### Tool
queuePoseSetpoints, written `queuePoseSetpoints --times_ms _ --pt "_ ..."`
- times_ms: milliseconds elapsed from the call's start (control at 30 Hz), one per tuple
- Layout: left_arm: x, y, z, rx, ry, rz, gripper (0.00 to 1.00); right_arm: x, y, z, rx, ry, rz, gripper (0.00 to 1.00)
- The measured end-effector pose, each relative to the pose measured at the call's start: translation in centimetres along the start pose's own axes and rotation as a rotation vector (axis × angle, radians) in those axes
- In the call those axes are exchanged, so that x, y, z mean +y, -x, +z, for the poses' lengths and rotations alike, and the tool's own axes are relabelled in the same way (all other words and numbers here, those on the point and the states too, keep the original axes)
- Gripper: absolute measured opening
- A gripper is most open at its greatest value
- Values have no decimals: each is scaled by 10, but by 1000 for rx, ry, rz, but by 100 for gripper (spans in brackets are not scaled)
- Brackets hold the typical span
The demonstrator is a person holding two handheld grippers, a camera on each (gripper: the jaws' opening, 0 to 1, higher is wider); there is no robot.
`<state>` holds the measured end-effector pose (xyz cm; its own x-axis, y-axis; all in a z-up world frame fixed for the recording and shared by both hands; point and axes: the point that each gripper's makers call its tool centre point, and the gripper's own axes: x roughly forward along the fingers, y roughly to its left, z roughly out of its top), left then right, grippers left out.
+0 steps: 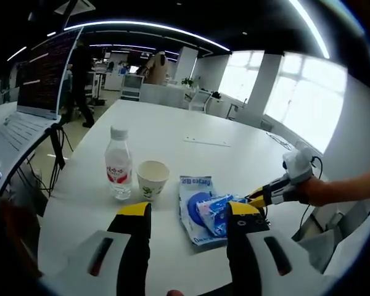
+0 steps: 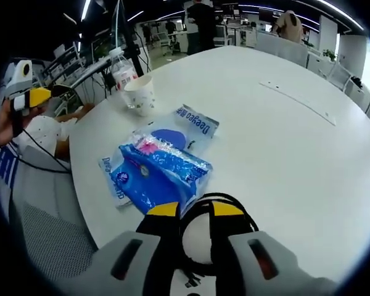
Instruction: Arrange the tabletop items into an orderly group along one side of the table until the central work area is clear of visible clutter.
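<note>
A clear water bottle [image 1: 118, 163] with a red label and a paper cup [image 1: 152, 179] stand side by side on the round white table [image 1: 172, 126]. To their right lie flat blue wipe packs [image 1: 203, 209], one on top of another. My left gripper [image 1: 189, 213] hovers open over the near table edge, just short of the cup and packs. The right gripper [image 1: 265, 194] reaches in from the right, beside the packs. In the right gripper view the right gripper [image 2: 196, 211] holds its jaws narrow around a coiled black cable [image 2: 225, 200], next to the blue packs [image 2: 163, 166]; cup [image 2: 140, 94] and bottle [image 2: 122, 73] stand beyond.
A laptop [image 1: 24, 123] on a stand sits off the table's left side. A thin white strip [image 1: 206, 142] lies at mid-table. The left gripper [image 2: 26, 97] shows in a hand past the table edge. People stand in the office behind. Windows are at the right.
</note>
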<state>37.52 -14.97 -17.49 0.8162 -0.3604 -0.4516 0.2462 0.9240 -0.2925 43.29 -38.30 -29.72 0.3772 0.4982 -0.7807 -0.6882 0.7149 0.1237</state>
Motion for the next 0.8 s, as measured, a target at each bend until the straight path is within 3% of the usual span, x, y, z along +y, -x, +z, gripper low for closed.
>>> queuePoseSetpoints --times_ms 267,433,533,667,800 --pt "2 0 -2 2 2 5 48 7 -18 1 52 30 56 28" --pt "7 3 -1 -3 10 17 48 7 -27 4 67 28 68 28" --pt "8 4 0 -5 10 22 48 5 -31 5 75 23 64 25" --pt "9 4 0 -9 19 24 48 4 -30 10 63 30 50 9" --pt "10 5 -1 -7 21 28 48 5 -30 13 50 -4 55 1"
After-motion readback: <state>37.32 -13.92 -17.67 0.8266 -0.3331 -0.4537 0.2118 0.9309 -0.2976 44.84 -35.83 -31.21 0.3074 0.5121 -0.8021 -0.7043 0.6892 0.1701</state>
